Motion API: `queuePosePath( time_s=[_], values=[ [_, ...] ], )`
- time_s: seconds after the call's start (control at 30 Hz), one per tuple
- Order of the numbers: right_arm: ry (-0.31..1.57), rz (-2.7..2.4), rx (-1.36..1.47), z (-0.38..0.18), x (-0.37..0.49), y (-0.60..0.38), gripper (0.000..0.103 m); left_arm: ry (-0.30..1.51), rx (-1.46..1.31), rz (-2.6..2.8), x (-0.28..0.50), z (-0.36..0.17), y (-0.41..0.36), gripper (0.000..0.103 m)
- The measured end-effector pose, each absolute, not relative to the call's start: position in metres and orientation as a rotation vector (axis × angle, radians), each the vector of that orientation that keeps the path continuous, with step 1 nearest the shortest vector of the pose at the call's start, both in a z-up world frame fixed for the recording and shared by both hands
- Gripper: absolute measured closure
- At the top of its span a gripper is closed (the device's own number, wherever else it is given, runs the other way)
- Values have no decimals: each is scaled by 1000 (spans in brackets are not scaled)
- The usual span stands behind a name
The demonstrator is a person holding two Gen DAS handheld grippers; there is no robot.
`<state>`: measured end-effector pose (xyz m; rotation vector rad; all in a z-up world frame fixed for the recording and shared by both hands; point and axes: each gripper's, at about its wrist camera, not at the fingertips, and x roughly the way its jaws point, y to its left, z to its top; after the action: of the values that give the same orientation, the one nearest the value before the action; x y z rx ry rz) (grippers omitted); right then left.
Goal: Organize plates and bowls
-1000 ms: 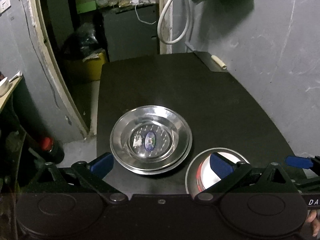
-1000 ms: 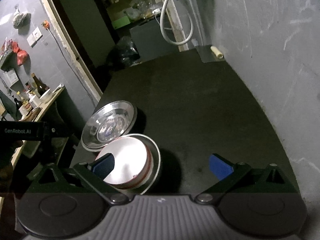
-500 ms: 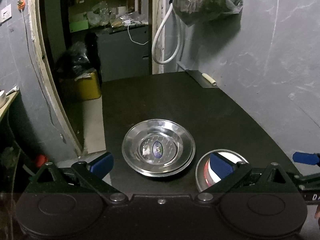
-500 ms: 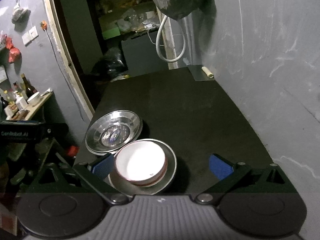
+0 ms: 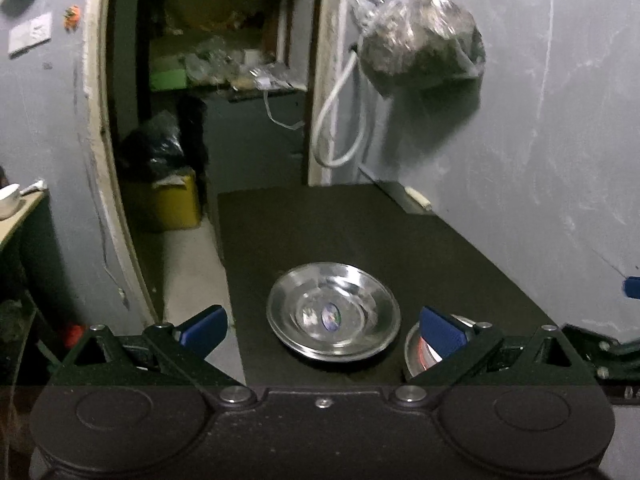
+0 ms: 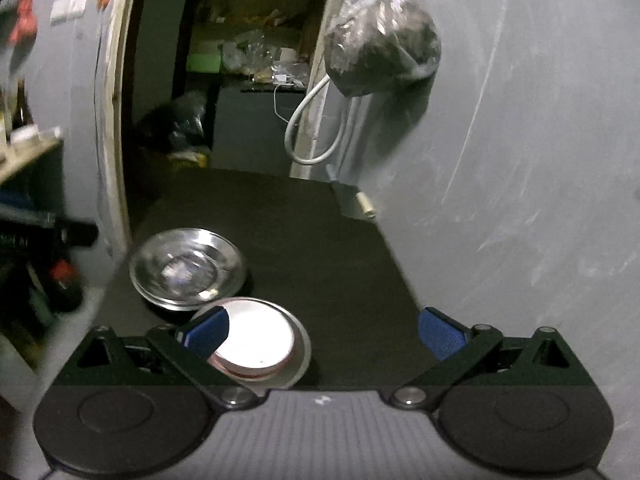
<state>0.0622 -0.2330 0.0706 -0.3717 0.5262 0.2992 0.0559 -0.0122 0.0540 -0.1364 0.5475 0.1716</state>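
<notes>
Plates first: from the left wrist view the steel plates (image 5: 333,312) sit nested on the black table (image 5: 360,232) near its left edge, probably so they take one spot. The left gripper (image 5: 322,328) hangs above with fingers wide apart, holding nothing.

Right wrist view: the white bowl (image 6: 252,340) sits inside another steel plate (image 6: 301,350), just beside the stack. The right gripper (image 6: 323,330) is spread too, empty.

In the left wrist view the white bowl (image 5: 430,354) and the steel plate (image 5: 410,350) under it are mostly hidden behind a blue finger, while in the right wrist view the shelf (image 6: 28,148) at the left edge is cut off and blurred.
</notes>
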Motion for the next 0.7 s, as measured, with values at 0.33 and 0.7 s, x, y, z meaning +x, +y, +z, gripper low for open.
queuePosePath(
  time_s=[0.33, 0.7],
  values=[
    [634, 326, -381, 58, 73, -238, 0, 629, -119, 167, 69, 42, -22, 1],
    [840, 346, -328, 34, 122, -252, 0, 868, -81, 240, 111, 12, -31, 1]
  ],
)
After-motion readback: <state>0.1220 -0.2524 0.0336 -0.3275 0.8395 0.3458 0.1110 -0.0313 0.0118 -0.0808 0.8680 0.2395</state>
